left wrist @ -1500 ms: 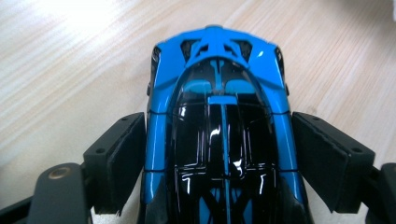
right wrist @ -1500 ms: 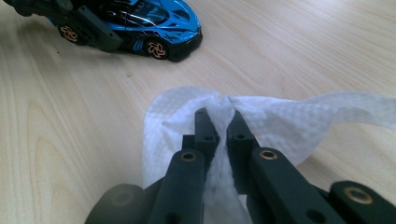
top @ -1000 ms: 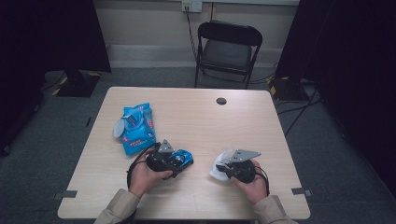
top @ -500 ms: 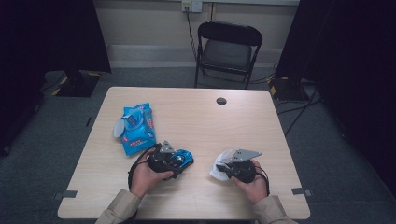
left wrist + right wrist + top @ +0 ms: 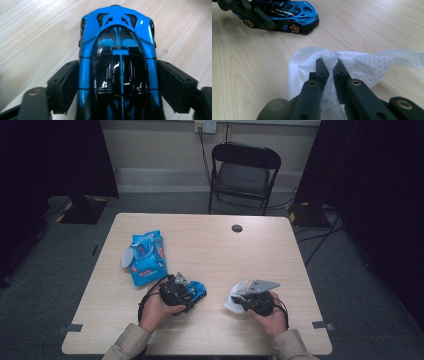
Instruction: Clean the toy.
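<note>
Nearest the person, the right gripper (image 5: 329,65) has its jaws pinched almost together on a white wet wipe (image 5: 372,65). The cloth is bunched between the pads and spreads out ahead of them and to both sides, lying on the pale wooden table (image 5: 280,250). In the high view this gripper (image 5: 241,301) sits in the right hand (image 5: 272,317), with the wipe (image 5: 234,301) just past its tips.

The left gripper (image 5: 117,82) is clamped across a blue and black toy sports car (image 5: 117,50). Each pad presses a flank of the body, so the jaws stand wide, and they have just been closing a little on it. The car's nose points away from the gripper, over the table top. From the right gripper view the car (image 5: 287,15) lies ahead and to the left of the wipe, well apart from it, and its wheels seem to rest on the wood, though the far side is hidden.

Beyond the left gripper (image 5: 194,291) lies a blue pack of wet wipes (image 5: 145,257), its lid flap apparently open. Farther off stands a black folding chair (image 5: 242,172).
</note>
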The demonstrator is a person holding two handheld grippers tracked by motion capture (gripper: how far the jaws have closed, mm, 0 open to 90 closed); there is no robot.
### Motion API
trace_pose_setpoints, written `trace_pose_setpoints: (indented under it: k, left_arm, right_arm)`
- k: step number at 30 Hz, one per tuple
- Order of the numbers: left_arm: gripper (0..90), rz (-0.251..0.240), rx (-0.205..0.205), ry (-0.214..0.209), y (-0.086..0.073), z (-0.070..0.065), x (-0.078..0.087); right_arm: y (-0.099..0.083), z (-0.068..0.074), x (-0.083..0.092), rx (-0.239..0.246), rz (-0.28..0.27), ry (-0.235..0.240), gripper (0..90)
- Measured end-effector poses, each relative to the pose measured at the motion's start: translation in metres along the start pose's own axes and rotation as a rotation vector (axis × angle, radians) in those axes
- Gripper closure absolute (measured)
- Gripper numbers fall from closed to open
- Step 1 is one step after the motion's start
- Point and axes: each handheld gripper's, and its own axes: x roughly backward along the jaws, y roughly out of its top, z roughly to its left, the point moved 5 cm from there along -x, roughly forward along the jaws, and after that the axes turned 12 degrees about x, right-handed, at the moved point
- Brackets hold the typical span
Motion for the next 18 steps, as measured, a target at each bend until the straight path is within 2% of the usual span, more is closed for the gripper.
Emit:
trace_pose_setpoints:
  k: [3,7,10,13,18]
  left_arm:
    - [21.0,0.026,-0.002,-0.003,-0.0012,-0.0011,-0.0006]
    - [19.9,0.022,-0.029,0.011,-0.0005,-0.0022,-0.0027]
    - [25.6,0.018,-0.025,0.020,0.0014,-0.0027,-0.0025]
    - [25.8,0.041,-0.021,0.025,0.0019,-0.0032,-0.0017]
    - [25.9,0.046,-0.009,0.027,0.0015,-0.0040,-0.0009]
  right_arm:
    - [0.0000,0.0004,-0.0006,0.000,0.001,0.001,85.7]
    - [0.0002,0.0011,-0.0013,0.002,0.002,0.002,85.6]
    - [0.0008,0.0014,-0.0013,0.002,0.001,0.002,85.6]
    - [0.0009,0.0018,-0.0019,0.003,0.002,0.003,85.6]
    - [0.0007,0.0015,-0.0017,0.004,0.002,0.003,85.6]
